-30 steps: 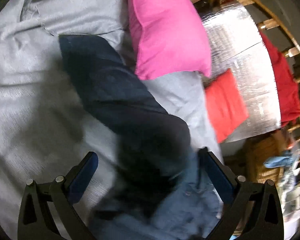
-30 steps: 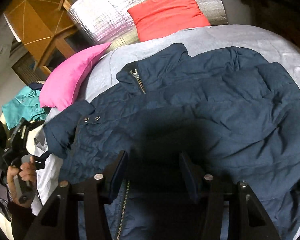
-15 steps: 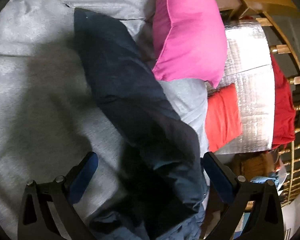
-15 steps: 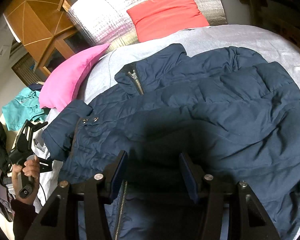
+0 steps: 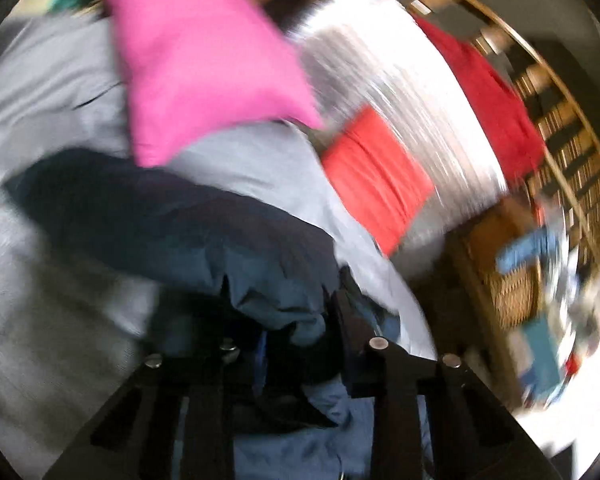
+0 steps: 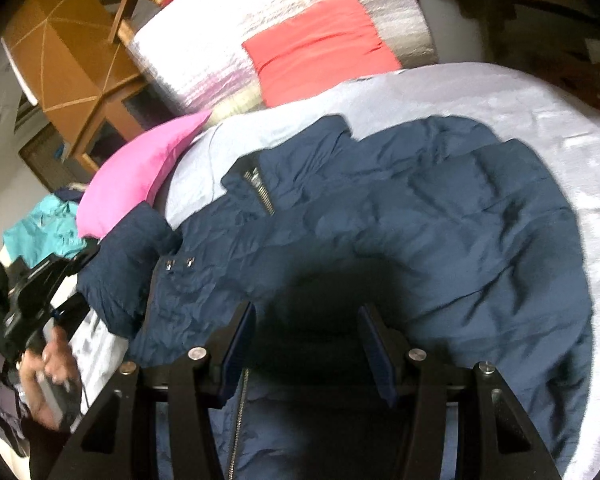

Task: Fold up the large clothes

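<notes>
A navy puffer jacket [image 6: 420, 224] lies spread on the grey bed sheet [image 6: 520, 96], collar toward the pillows, zipper facing up. Its left sleeve [image 5: 172, 228] shows in the blurred left wrist view. My left gripper [image 5: 280, 312] is shut on the sleeve, with fabric bunched between the fingers. It also shows in the right wrist view [image 6: 48, 280] at the jacket's left edge, held by a hand. My right gripper [image 6: 306, 336] is open and hovers just above the jacket's lower front, touching nothing that I can see.
A pink pillow [image 6: 140, 176] lies by the sleeve, also in the left wrist view [image 5: 204, 60]. A red pillow [image 6: 316, 48] leans on a silver padded headboard [image 6: 260, 12]. A teal garment [image 6: 40, 232] lies at left. A wooden cabinet [image 6: 72, 64] and wicker basket [image 5: 504, 280] stand beside the bed.
My left gripper has shut on the sleeve and is moving fast, blurring its view. The sleeve has shifted on the bed. The right gripper stays open over the jacket.
</notes>
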`<move>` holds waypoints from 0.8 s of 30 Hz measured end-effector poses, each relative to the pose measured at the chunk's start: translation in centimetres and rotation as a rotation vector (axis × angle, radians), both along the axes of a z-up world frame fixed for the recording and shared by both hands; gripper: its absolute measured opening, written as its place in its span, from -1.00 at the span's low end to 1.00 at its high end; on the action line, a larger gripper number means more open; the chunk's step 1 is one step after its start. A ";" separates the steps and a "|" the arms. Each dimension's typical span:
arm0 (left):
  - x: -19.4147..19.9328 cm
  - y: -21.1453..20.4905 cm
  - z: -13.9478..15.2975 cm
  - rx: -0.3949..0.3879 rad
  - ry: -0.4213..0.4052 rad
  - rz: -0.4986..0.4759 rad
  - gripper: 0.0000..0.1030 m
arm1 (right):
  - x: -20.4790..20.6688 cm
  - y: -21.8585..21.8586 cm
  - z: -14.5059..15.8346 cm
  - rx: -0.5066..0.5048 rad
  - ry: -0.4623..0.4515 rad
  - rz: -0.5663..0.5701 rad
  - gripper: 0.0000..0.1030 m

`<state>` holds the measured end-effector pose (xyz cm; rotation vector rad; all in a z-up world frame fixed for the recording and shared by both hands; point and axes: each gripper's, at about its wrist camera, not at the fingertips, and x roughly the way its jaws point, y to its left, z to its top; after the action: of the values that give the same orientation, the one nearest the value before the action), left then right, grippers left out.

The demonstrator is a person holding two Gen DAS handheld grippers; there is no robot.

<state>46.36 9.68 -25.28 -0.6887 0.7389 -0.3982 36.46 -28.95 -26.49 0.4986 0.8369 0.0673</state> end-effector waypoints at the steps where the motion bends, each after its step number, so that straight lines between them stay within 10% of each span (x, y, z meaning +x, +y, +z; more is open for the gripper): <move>1: -0.6 -2.0 0.5 0.043 -0.014 -0.051 -0.51 | -0.1 -0.5 0.2 0.005 -0.003 -0.017 0.10; 8: -3.3 -12.0 -3.7 0.238 0.137 -0.252 -0.40 | -0.7 -3.5 0.7 0.063 -0.008 -0.107 0.10; 11: -3.3 -10.7 -5.2 0.162 0.261 -0.245 -0.31 | -0.6 -4.2 0.5 0.080 0.011 -0.123 0.10; 16: -6.6 -5.4 -3.4 0.043 0.283 -0.189 0.37 | -0.5 -4.3 0.2 0.094 0.025 -0.119 0.11; 24: -6.2 3.0 -3.0 -0.093 0.247 0.003 0.46 | -0.9 -3.3 0.1 0.115 0.020 -0.115 0.11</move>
<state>40.14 12.71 -28.24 -0.8359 0.9575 -0.3501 35.57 -32.29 -26.42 0.6556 0.8252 0.0049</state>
